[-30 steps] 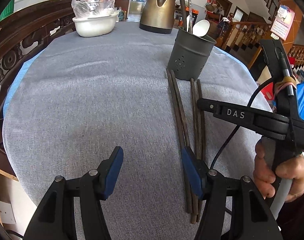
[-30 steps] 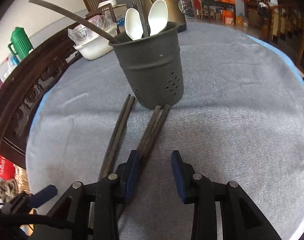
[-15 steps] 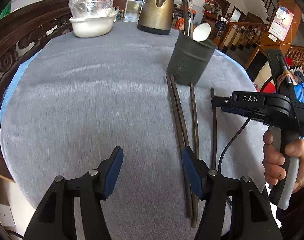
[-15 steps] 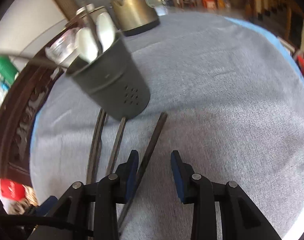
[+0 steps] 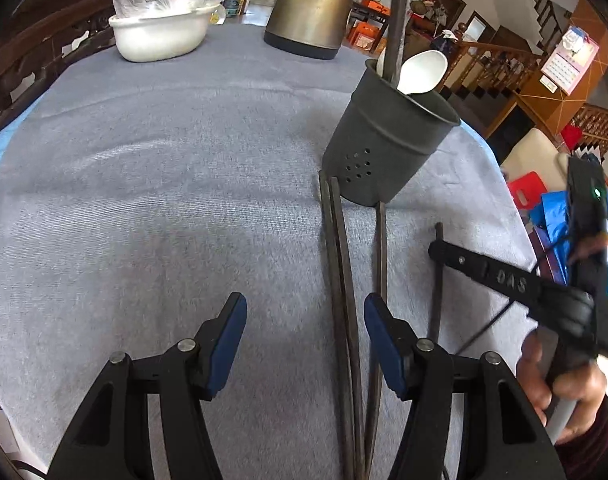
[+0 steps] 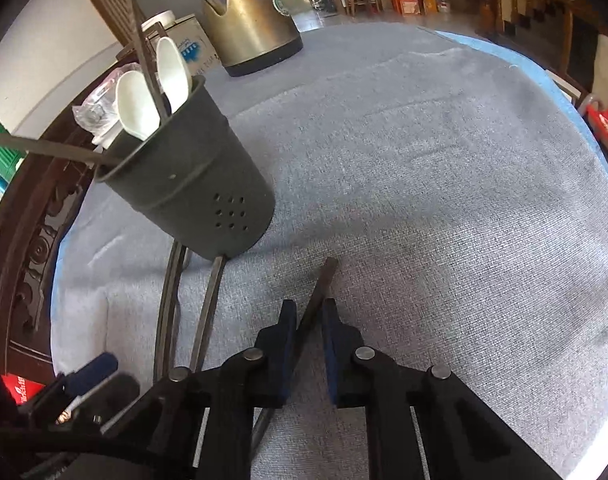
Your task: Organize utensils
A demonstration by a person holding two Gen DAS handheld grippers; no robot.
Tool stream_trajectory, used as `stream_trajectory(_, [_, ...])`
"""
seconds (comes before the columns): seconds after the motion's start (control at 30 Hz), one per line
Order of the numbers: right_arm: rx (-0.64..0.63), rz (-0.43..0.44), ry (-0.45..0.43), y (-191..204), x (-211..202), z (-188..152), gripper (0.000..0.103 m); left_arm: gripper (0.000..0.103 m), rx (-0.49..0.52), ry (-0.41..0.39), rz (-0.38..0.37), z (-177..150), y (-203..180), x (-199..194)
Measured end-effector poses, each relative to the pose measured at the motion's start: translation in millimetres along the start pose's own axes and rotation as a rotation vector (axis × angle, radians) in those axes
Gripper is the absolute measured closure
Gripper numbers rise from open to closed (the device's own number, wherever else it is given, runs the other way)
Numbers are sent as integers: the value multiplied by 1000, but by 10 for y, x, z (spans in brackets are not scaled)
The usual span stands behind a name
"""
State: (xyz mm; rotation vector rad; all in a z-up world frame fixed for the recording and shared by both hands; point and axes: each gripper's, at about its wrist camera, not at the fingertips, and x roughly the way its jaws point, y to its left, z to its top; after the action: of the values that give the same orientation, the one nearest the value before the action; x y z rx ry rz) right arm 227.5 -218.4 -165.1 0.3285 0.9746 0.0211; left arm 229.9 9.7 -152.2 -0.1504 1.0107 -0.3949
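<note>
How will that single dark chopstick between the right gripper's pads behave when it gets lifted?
The chopstick looks straight and thin, so probably stiff and light. The right gripper, jaws closing around it, sits away from its middle, so it may pivot or droop. Its smooth surface could slip.

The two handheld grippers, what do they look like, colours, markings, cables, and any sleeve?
Both are black plastic. The left gripper has blue-padded fingers with silver pivot pins. The right gripper is built alike, with raised "DAS" lettering on its side, a thin black cable, a green indicator light and a pale grey handle. A dark maroon sleeve shows.
</note>
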Motion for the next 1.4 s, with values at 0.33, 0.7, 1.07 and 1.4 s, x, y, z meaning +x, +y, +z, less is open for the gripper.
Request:
stream_trajectory(0.33, [-39,6,-33,23,-52,-156,88,41,15,0,80,182,-105,203])
stream_trajectory(0.7, [-39,43,-32,-101,-55,-172,88,44,49,21,172,181,-163,193])
stream_trajectory(1.07, [-37,68,-33,-121,-48,-171,88,45,40,22,137,140,-319,123])
stream_trajectory(1.4, [-39,69,-28,-117,-36,-155,88,44,59,26,169,324,-368,260])
